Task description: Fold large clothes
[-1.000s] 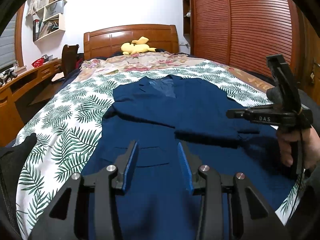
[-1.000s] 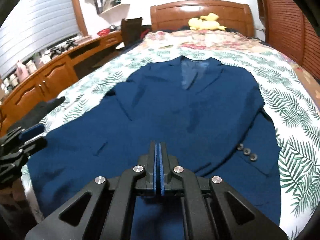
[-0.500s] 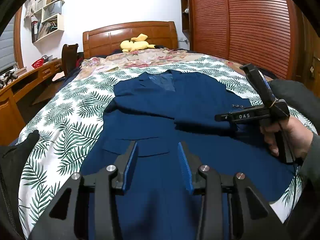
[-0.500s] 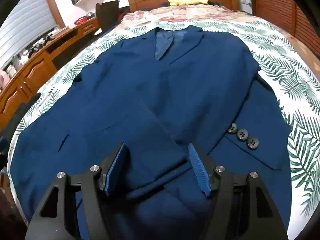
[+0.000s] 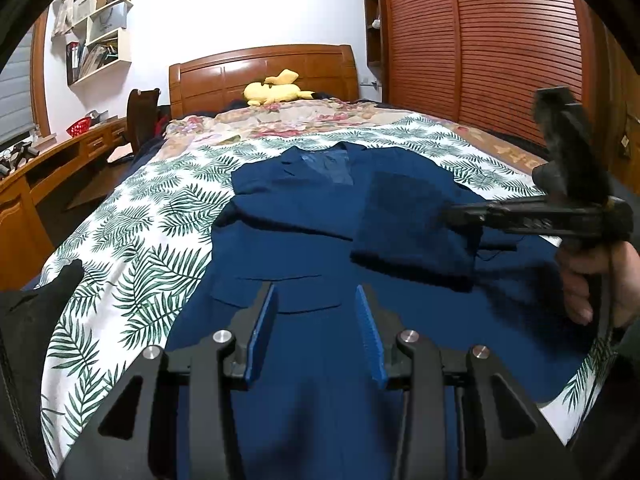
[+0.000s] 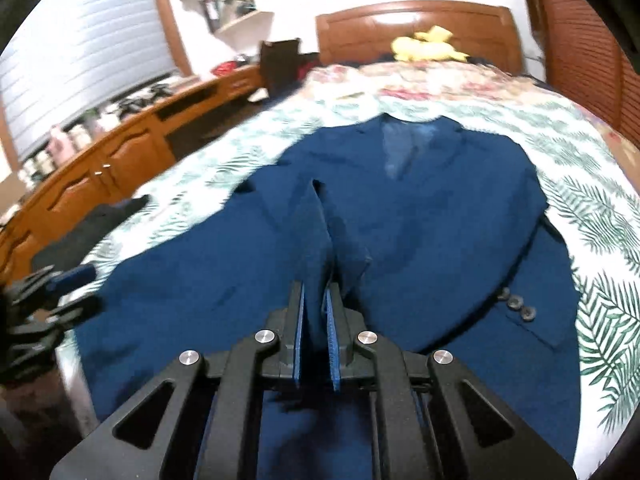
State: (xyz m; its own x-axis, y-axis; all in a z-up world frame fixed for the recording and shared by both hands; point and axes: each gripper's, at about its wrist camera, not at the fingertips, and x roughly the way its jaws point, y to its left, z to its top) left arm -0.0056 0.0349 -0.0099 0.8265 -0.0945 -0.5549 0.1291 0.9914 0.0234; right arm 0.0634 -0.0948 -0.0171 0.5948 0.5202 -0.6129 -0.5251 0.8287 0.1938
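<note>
Your right tongs (image 6: 316, 312) just closing, pinch jacket (image 6: 420, 216) sleeve. Left tongs (image 5: 316, 320) open, empty, toward 6 o'clock. Thin pinch: pull fast, sleeve slips, fold flops crooked.

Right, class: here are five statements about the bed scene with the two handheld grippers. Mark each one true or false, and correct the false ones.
1. The right gripper is shut on a fold of the navy jacket. True; its jaws have just been closing on that cloth.
2. The left gripper grips the jacket's collar. False: it is open with nothing between its pads.
3. A yellow plush toy lies by the headboard. True.
4. The jacket lies on a plain white sheet. False: the bedspread under it has a green leaf print.
5. Three buttons show on one sleeve cuff. True.
</note>
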